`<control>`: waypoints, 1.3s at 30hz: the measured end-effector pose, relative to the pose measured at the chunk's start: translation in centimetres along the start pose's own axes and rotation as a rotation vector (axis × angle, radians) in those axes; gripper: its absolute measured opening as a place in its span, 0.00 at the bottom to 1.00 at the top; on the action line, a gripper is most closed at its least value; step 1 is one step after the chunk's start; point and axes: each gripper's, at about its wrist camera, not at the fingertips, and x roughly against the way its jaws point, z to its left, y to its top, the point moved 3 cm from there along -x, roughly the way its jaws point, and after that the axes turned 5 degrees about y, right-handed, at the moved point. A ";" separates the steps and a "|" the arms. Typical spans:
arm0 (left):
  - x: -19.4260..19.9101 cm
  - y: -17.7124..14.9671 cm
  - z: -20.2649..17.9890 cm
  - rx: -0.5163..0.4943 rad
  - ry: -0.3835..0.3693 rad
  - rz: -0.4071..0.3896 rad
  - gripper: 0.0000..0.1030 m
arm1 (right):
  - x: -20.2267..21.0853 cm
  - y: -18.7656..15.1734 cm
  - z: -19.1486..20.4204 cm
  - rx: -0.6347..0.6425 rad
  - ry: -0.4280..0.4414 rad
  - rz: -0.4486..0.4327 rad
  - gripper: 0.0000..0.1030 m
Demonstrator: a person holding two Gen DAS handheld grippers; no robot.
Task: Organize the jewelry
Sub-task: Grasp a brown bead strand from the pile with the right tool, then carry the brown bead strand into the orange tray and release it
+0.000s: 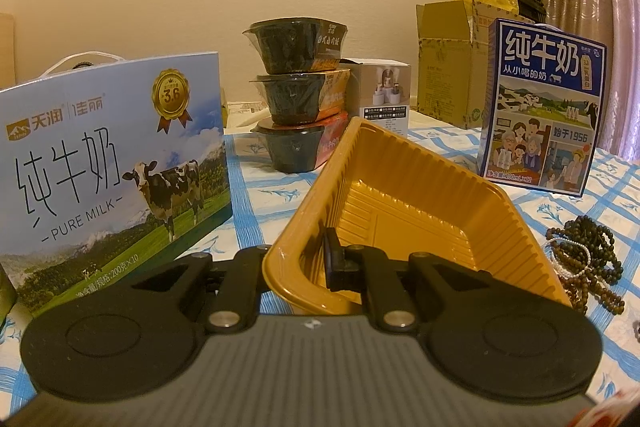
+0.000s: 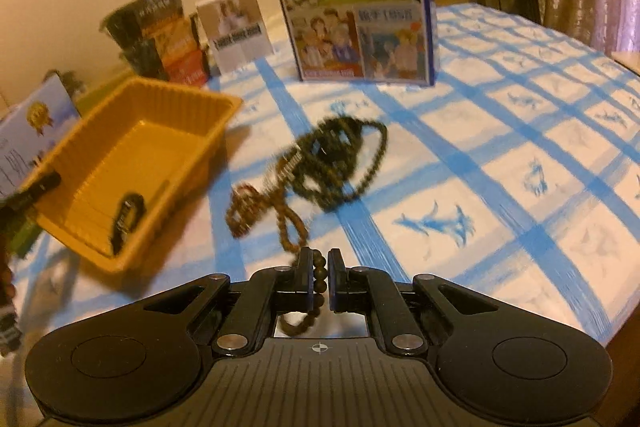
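My left gripper is shut on the near wall of an empty yellow plastic tray and holds it tilted above the table. In the right wrist view the tray is at the left, with the left gripper's fingers on its wall. A pile of brown and dark bead strands lies on the blue checked cloth; it also shows in the left wrist view. My right gripper is shut on a brown bead strand that trails to the pile.
A light blue milk carton stands at the left, a dark blue milk box at the back right. Stacked black bowls, a small white box and a cardboard box stand behind. The table's edge runs at the right.
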 end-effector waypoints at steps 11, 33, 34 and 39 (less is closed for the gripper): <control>0.2 0.1 -0.1 0.001 -0.002 -0.003 0.11 | 0.2 2.5 5.3 0.033 0.177 -0.063 0.07; 0.5 -0.1 0.0 0.017 -0.002 0.001 0.11 | -9.4 3.8 18.4 0.048 0.480 -0.030 0.07; 0.5 -0.1 0.1 0.019 -0.001 0.002 0.11 | -9.9 3.6 18.7 0.052 0.486 -0.020 0.07; 0.6 -0.3 0.1 0.025 0.001 0.004 0.11 | -11.1 3.4 19.0 0.053 0.492 -0.021 0.08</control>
